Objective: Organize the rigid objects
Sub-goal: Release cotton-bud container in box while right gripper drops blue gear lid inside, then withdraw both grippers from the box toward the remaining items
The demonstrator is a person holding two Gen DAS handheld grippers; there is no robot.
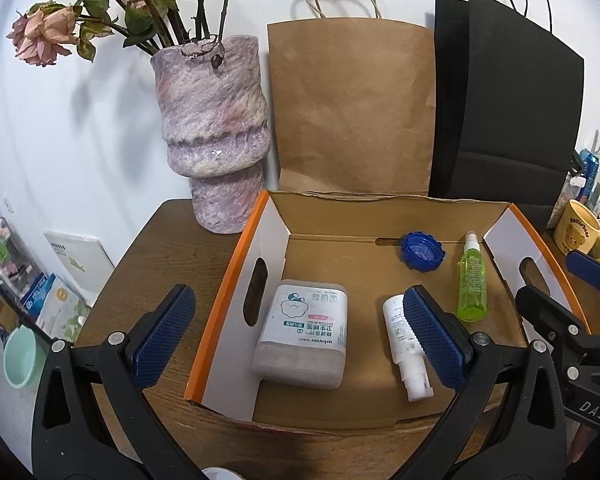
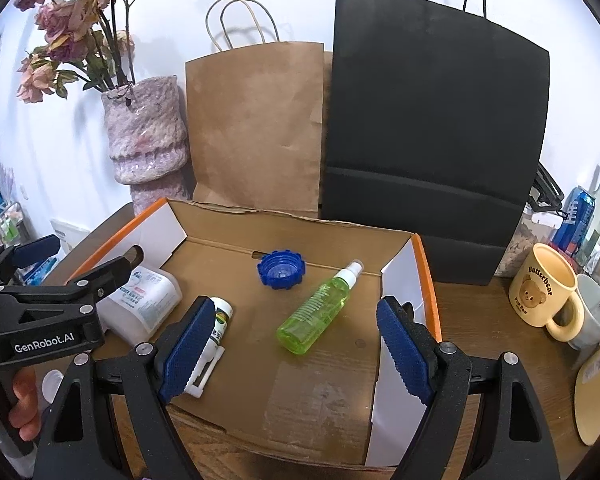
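While both grippers hover over the near edge of the cardboard box (image 1: 380,216), neither has hold of anything: the left gripper (image 1: 298,338) is spread wide and so is the right gripper (image 2: 296,354), each with bare pads.

Four things lie on the box floor. Seen from the left wrist, the cotton swab box (image 1: 302,338) lies at 9 o'clock, the white spray bottle (image 1: 402,344) just right of centre, the green spray bottle (image 1: 472,280) at 3 o'clock and the blue cap (image 1: 422,250) at 1 o'clock, all apart from one another.

Both bottles look light, stiff and smooth, so likely to roll or slip; across the middle of the body seems the safest hold, not the nozzle. For the swab box, a squeeze across its narrow sides should suit. Being low and ridged, the cap probably needs gripping rim to rim.

On the surface at 3 o'clock stands a yellow mug (image 2: 544,292), breakable, near the right gripper's path.
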